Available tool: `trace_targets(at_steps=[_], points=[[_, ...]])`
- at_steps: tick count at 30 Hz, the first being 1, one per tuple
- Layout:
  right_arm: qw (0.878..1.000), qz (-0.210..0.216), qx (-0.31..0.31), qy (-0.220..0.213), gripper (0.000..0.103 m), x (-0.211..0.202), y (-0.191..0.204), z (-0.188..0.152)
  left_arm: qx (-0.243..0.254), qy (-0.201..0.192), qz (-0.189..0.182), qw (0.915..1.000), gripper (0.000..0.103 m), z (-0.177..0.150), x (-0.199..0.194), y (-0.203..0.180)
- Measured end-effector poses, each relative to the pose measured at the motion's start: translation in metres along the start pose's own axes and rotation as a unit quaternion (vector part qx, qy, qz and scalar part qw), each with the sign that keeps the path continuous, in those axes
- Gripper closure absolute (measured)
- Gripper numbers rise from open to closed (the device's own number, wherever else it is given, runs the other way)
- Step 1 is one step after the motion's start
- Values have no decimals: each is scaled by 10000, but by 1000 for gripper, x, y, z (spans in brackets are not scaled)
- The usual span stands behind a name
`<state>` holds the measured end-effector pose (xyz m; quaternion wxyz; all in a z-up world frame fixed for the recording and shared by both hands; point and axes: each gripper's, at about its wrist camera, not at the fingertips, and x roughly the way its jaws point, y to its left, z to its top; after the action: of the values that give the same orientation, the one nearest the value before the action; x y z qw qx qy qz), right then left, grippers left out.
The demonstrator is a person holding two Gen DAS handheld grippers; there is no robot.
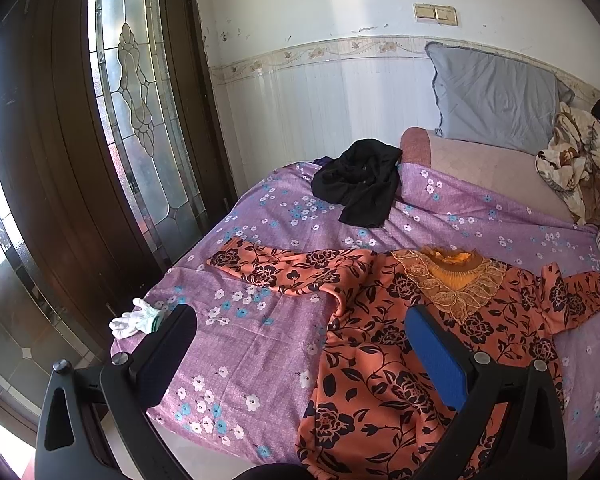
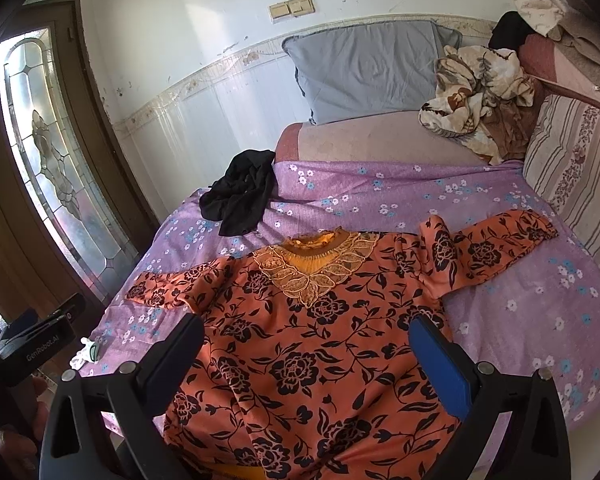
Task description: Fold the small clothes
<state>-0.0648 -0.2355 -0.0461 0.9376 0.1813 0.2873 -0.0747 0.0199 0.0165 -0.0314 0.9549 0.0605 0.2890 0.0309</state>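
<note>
On the bed [image 1: 260,344], near its front edge, the orange floral blouse [image 2: 316,344] is lying flat, collar away, sleeves stretching toward the side edges. Left gripper [image 1: 300,352] is hovering with jaws spread, empty, over the blouse's left side seam. Right gripper [image 2: 308,360] is hanging directly above the body, jaws likewise spread. Either sleeve lies forward and outward of its own gripper.
</note>
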Motion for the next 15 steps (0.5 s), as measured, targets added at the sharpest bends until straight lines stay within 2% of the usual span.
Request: trace_targets(at_steps=[15], points=[[9998, 16, 137, 118, 0, 10, -6, -1, 21, 94, 10, 10000, 0, -3, 9, -3]])
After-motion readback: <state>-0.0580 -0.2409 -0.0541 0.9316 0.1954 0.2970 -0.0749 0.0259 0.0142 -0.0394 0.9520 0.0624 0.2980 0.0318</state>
